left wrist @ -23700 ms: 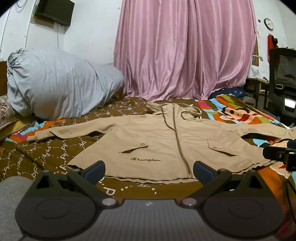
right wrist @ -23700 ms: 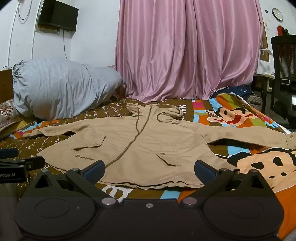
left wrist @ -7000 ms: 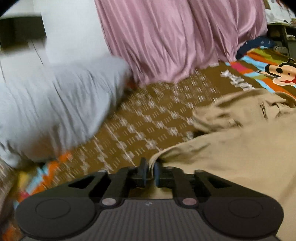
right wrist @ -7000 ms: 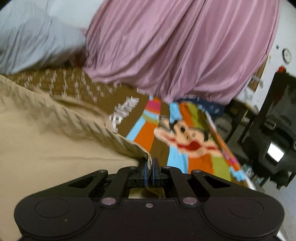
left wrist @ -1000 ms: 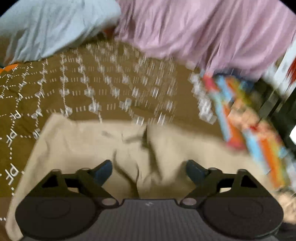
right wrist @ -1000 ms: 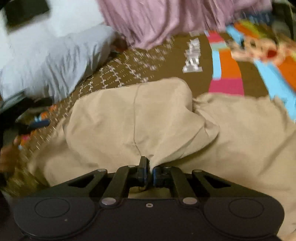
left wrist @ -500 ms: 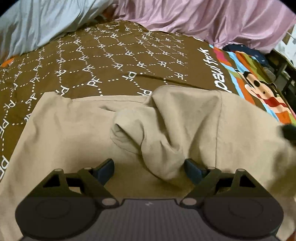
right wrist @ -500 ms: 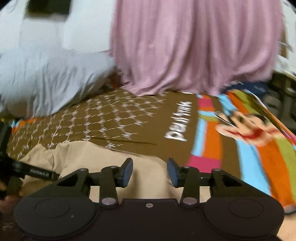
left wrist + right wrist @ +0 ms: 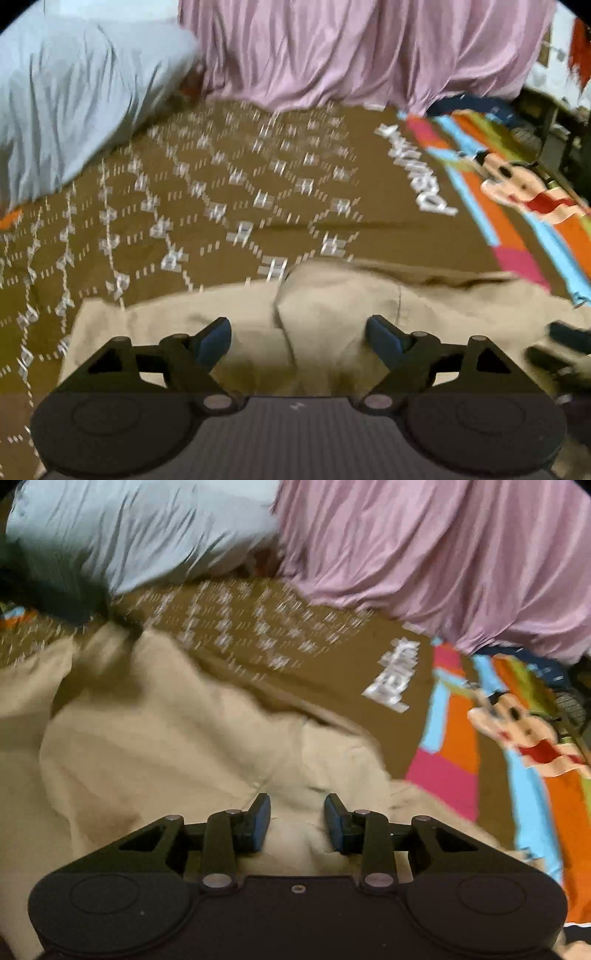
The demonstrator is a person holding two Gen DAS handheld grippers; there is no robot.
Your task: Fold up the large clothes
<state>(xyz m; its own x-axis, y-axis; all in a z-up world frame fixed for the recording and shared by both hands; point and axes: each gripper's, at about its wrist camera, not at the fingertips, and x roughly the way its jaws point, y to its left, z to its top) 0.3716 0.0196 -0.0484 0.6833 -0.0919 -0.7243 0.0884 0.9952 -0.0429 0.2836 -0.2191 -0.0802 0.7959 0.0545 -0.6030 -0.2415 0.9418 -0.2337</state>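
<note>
The tan jacket (image 9: pixel 332 306) lies partly folded on the bed, its hood bunched up in the middle. My left gripper (image 9: pixel 298 336) is wide open and empty just above the jacket's near part. In the right wrist view the jacket (image 9: pixel 155 738) fills the lower left, and my right gripper (image 9: pixel 297 819) hovers over it, partly open and holding nothing. The right gripper's dark tip shows at the right edge of the left wrist view (image 9: pixel 569 336). Both views are motion-blurred.
A brown patterned bedspread (image 9: pixel 221 192) with a colourful cartoon panel (image 9: pixel 524 184) covers the bed. A big grey-blue bundle (image 9: pixel 74 103) sits at the back left. Pink curtains (image 9: pixel 351 51) hang behind. Dark furniture stands at the far right.
The right gripper let go of the jacket fold it pinched a second ago and now hovers open over the cloth. The left gripper stayed open and tilted up toward the far side of the bed.
</note>
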